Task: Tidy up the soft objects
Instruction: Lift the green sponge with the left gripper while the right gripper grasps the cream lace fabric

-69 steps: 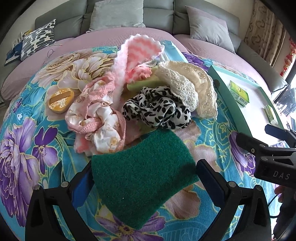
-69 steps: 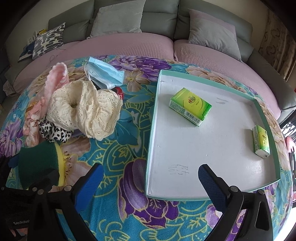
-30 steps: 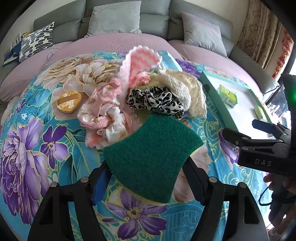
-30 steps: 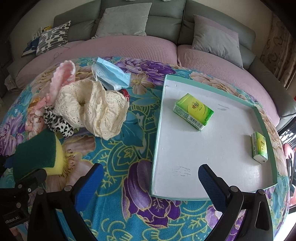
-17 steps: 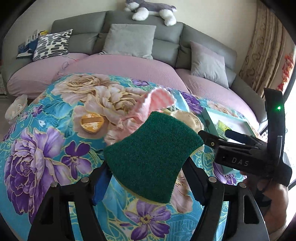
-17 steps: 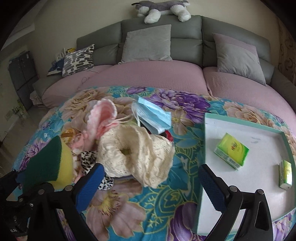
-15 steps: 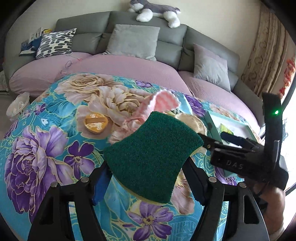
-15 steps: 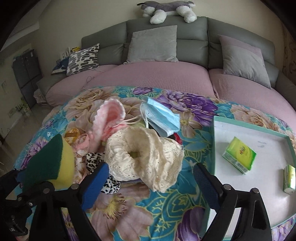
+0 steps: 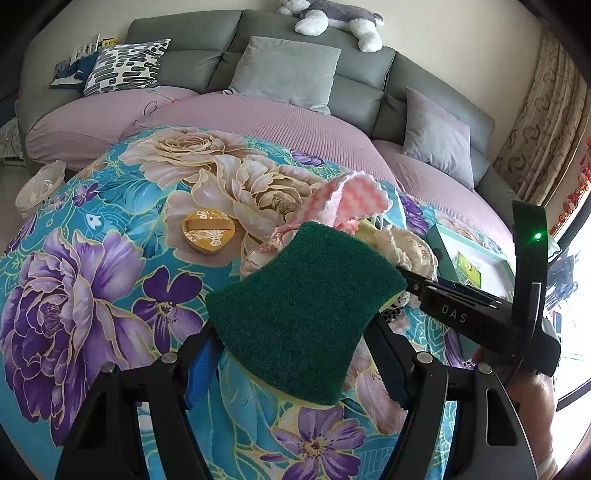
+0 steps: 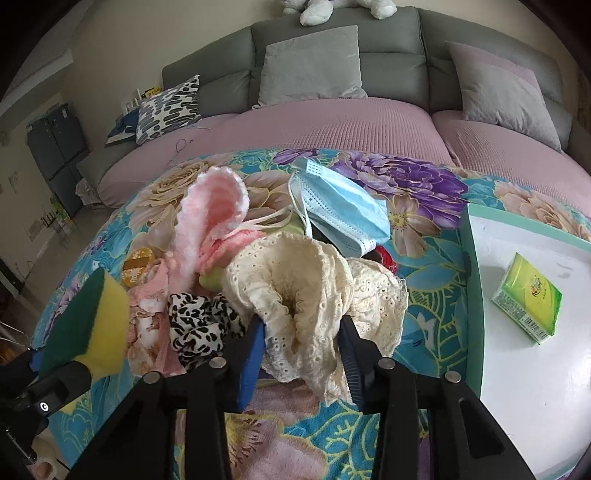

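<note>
Holding one sponge point(image 9: 306, 310), one lace scrunchie point(image 10: 314, 295).

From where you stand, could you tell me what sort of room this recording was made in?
Most likely a home living room: a grey sectional sofa with throw cushions, a plush toy dog on its back, and patterned curtains beside it.

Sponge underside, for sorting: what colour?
Yellow, under the green scrub top of the sponge; right wrist view shows it best.
</note>
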A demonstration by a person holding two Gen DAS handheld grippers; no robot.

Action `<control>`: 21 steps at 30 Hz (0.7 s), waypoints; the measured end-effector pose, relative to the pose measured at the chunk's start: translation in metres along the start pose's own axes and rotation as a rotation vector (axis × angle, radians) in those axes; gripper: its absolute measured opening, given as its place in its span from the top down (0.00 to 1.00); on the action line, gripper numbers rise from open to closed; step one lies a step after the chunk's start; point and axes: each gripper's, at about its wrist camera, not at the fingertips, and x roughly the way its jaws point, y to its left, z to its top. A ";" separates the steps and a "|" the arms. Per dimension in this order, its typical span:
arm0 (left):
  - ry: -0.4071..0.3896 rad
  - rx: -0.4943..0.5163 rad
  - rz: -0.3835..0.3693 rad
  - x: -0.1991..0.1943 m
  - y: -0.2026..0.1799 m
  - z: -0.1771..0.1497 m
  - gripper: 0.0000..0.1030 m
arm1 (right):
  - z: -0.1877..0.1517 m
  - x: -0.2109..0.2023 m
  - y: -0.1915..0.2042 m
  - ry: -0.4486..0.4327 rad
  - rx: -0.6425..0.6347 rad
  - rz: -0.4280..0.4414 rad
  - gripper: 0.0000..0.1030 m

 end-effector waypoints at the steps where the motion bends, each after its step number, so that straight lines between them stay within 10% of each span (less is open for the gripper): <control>1: 0.003 -0.001 0.002 0.001 0.000 0.000 0.26 | 0.000 0.000 -0.002 0.000 0.006 0.003 0.66; 21: -0.053 0.019 0.004 -0.015 -0.018 0.007 0.26 | 0.005 -0.068 -0.029 -0.130 0.073 0.054 0.77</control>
